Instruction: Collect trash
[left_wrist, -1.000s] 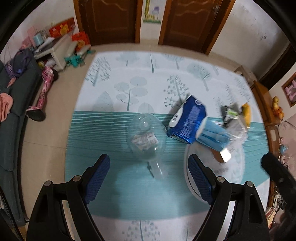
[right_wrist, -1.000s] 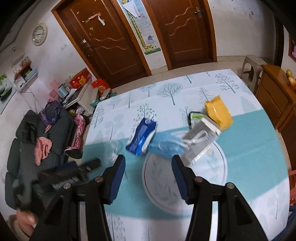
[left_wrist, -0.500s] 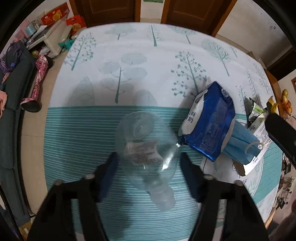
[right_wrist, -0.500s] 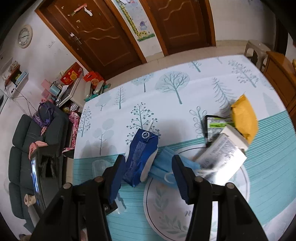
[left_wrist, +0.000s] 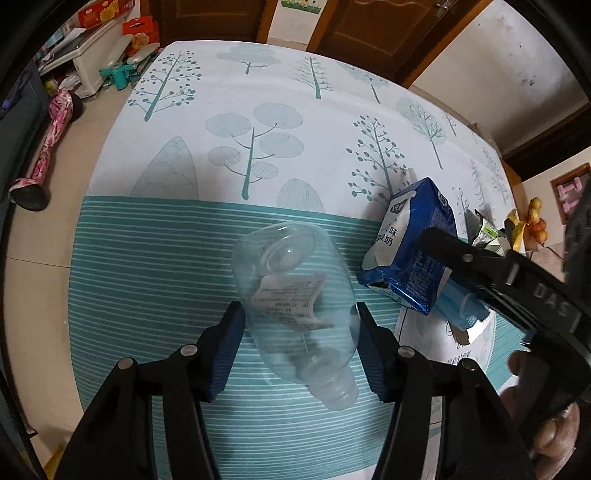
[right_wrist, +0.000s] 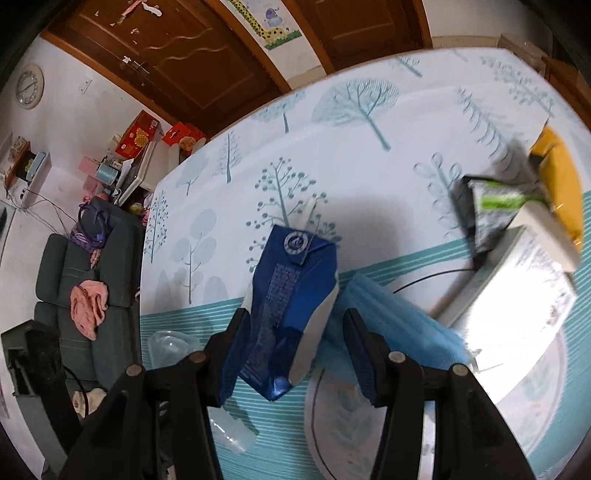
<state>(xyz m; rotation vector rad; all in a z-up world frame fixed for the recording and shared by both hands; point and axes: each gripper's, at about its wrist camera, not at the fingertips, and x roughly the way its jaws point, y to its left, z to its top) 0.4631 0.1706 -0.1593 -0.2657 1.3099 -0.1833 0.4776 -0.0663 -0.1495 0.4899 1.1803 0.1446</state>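
Trash lies on the mat at frame centre: my left fingers (left_wrist: 299, 347) pinch the clear plastic bottle (left_wrist: 295, 299), while my right fingers (right_wrist: 295, 354), spread, straddle the blue milk carton (right_wrist: 291, 310) without pressing. Thin slick plastic could buckle and squirt free, and the carton may tip.

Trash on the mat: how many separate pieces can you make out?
6: clear bottle between the left hand-held gripper pads; blue carton between the right hand-held gripper pads; blue mask; white box; green-black wrapper; yellow packet. More may hide underneath.
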